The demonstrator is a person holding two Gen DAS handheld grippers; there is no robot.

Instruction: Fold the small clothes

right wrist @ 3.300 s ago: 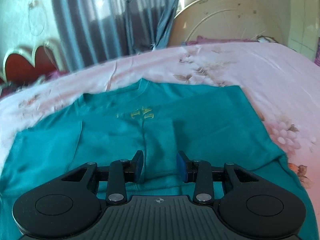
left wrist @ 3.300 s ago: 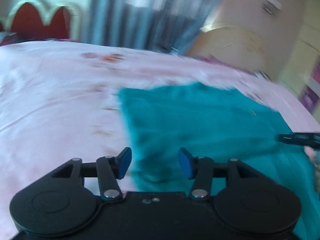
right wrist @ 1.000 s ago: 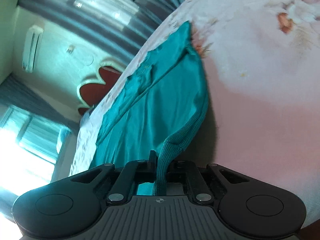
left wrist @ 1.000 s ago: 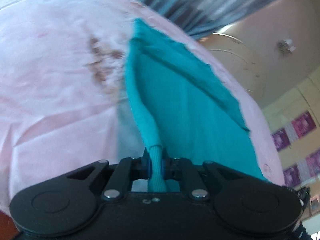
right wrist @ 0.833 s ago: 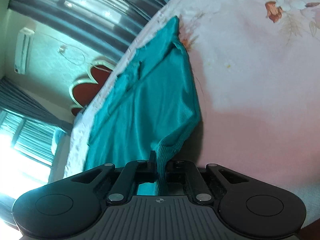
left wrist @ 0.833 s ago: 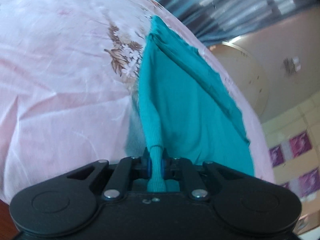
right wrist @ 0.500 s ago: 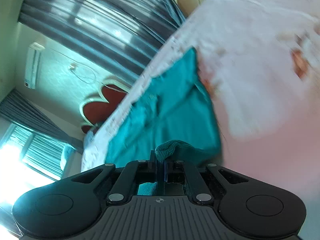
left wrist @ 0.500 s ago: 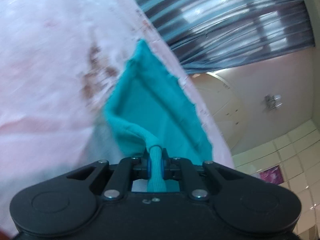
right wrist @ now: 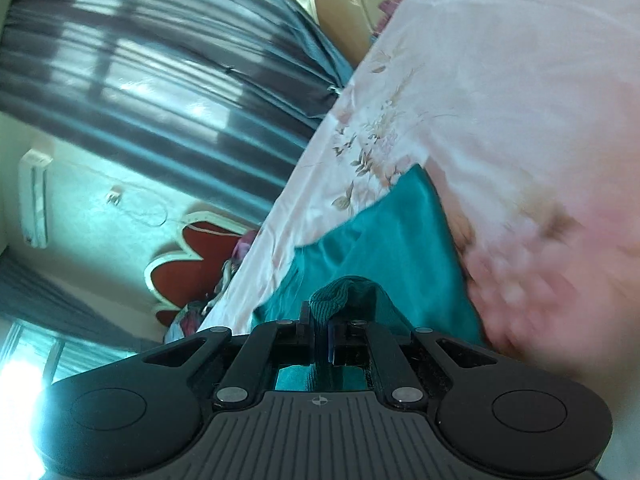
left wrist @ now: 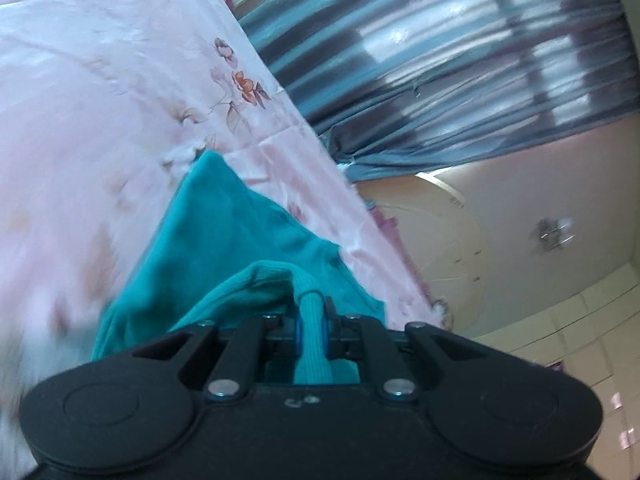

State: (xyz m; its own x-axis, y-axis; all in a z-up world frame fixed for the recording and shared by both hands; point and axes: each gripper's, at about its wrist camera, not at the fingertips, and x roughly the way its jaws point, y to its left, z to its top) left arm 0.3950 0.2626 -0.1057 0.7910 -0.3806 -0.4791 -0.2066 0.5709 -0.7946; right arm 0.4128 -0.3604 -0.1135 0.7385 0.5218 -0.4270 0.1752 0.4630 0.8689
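Ribbed hem sits pinched in both my grippers: the left gripper [left wrist: 311, 326] clamps one corner between its blue pads, the right gripper [right wrist: 319, 334] clamps the other. From each grip the teal shirt [left wrist: 224, 236] runs straight ahead of my fingers, bulging up just past them, then lying flat on the pink sheet [left wrist: 100, 100] toward its far end. Its long axis points away from me, so I judge the hem must travel forward, both hands equally near. Beyond hang grey curtains [left wrist: 460, 72].

A home bedroom: floral pink bedsheet [left wrist: 100, 92], padded red headboard [right wrist: 188, 256], grey window curtains [left wrist: 460, 60]
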